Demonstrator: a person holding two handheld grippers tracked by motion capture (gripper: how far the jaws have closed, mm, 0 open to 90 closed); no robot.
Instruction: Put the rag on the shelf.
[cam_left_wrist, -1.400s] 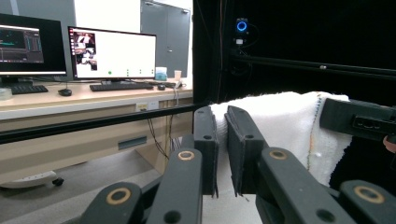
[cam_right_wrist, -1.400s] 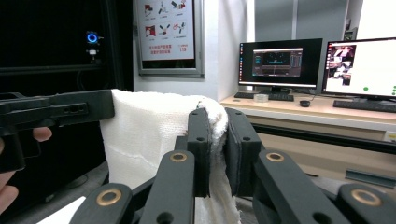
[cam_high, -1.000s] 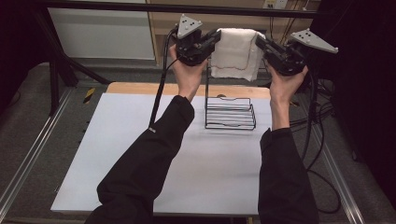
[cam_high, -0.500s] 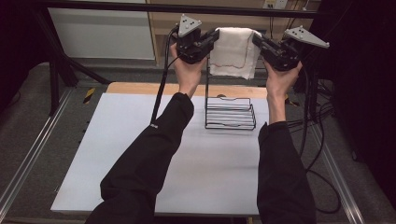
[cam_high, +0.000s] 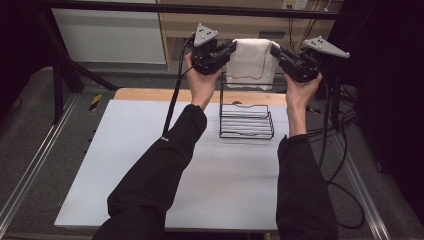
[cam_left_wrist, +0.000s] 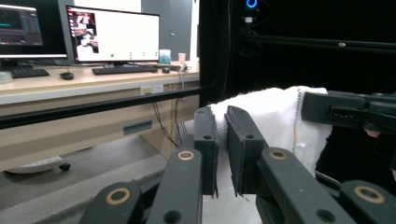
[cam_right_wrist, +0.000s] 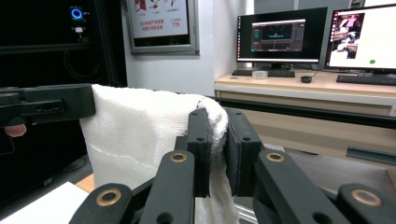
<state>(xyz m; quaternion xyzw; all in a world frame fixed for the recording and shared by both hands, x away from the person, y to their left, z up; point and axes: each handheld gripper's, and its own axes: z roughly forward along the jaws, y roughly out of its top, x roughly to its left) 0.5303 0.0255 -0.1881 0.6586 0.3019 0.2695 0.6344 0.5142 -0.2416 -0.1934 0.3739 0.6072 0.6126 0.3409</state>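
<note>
Two claws, one towel. The left claw (cam_high: 231, 48) and right claw (cam_high: 274, 50) each clamp an upper corner of the white towel (cam_high: 250, 62), held stretched between them at upper centre of the high view, well above the counter (cam_high: 125, 165). Below the towel, toward the far edge of the counter, stands a black wire rack (cam_high: 246, 121) with a tall back frame; the towel's lower hem hangs near the top of that frame, though I cannot tell whether it touches.

In the left gripper view the jaws pinch a thin fold of towel (cam_left_wrist: 275, 121) near centre frame, with a narrow gap between the pads. In the right gripper view the jaws bite a thicker bunched corner (cam_right_wrist: 140, 135).

Risks, judged from this:
- The left grip looks shallow. A sideways tug from the other hand could pull the cloth free, and that corner would drop.
- Uneven tension may bunch the towel, so it would drape crooked over any rack bar.
- The rack appears light and unanchored. A hem snagging on its top wire could tip or drag it.
- Lowering blind: the spread cloth hides the rack's top wire from both gripper views.
</note>
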